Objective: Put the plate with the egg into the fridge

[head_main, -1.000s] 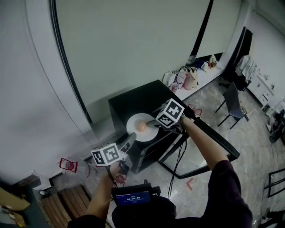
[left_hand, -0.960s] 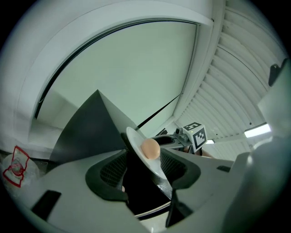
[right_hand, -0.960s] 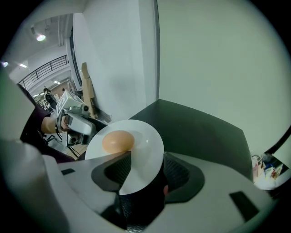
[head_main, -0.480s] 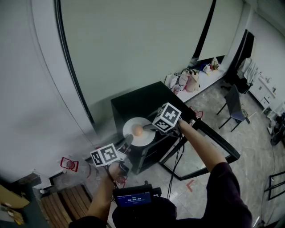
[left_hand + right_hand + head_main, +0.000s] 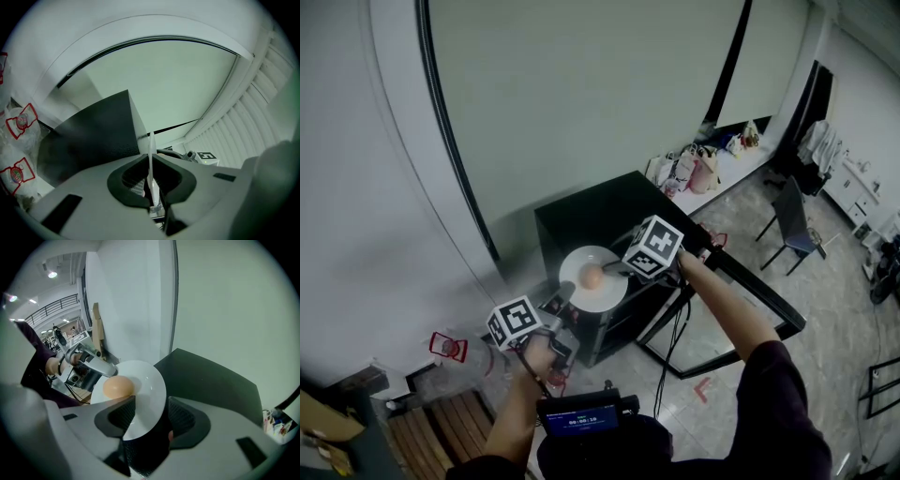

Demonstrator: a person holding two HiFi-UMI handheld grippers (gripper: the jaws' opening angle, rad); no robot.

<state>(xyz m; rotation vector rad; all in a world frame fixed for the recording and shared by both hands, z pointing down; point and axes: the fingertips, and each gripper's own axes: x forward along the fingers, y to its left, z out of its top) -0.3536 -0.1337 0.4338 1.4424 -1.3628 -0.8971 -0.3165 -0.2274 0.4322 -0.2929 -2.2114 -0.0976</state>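
A white plate (image 5: 602,292) with a brown egg (image 5: 592,277) on it hangs over the front edge of the black fridge (image 5: 609,214). My right gripper (image 5: 617,268) is shut on the plate's right rim; in the right gripper view the plate (image 5: 145,390) slants across its jaws with the egg (image 5: 118,386) just past them. My left gripper (image 5: 566,302) has just been closing and now pinches the plate's left rim. That rim shows edge-on as a thin white line (image 5: 151,159) between the pads. The left gripper's metal fingers (image 5: 91,363) meet the plate's far side.
The fridge's door (image 5: 750,298) stands open low to the right. Bags (image 5: 692,164) line the back wall and a chair (image 5: 792,220) stands at right. A wooden pallet (image 5: 441,422) and red-labelled bottles (image 5: 445,347) lie at lower left. A screen device (image 5: 581,412) sits at the person's chest.
The left gripper rolled and shut onto the plate's left rim. The right gripper and the plate shifted a little to the left.
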